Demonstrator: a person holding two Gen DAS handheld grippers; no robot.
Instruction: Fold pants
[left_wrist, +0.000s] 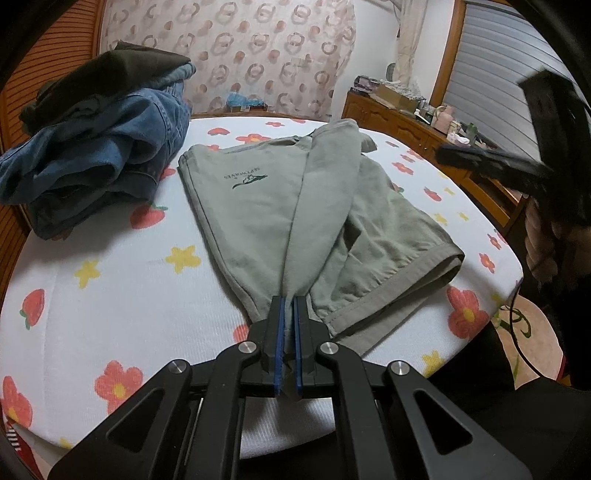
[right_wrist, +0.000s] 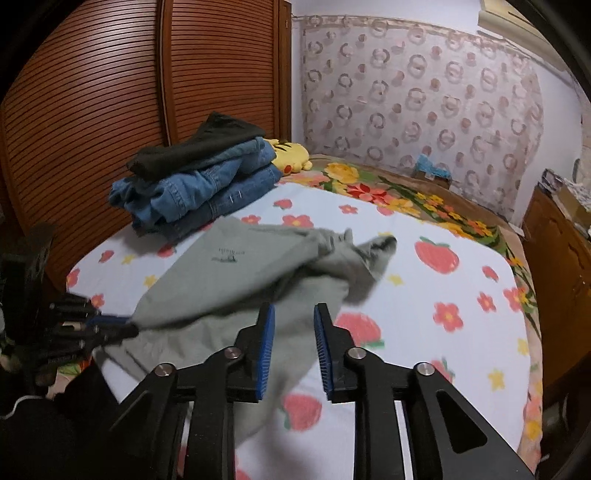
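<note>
Left gripper (left_wrist: 289, 325): jaws together, blue pads clamped on a pinch of the grey-green pants (left_wrist: 258, 206) at their near edge. The cloth rises from the pads as a taut ridge running away toward the far end of the pants.

Right gripper (right_wrist: 294, 347): jaws apart, nothing between the blue pads; no cloth touches them. It hovers over the near right part of the pants, and the picture there is blurred.

Pants: on the flowered sheet (left_wrist: 122, 266), roughly in the middle of the bed. One part lies flat with a small dark printed logo (left_wrist: 245, 179) showing; the other part is bunched beside it, with a hemmed leg opening (left_wrist: 406, 291) to the right of the left gripper. In the right wrist view the far end of the pants is crumpled and loose.

Around the pants: a stack of folded jeans (right_wrist: 199, 192) with a dark garment on top sits beyond them to the left, clear of the work. A yellow plush toy (right_wrist: 290, 157) lies behind that stack.

Step in hand, as I judge it: an early fold, one corner held, the other hand free.

Next move, as I judge it: the right gripper needs a matching pinch on the pants' edge near the hem. With both corners held, the cloth can be drawn flat before folding, with the bunched far end smoothed out first.
</note>
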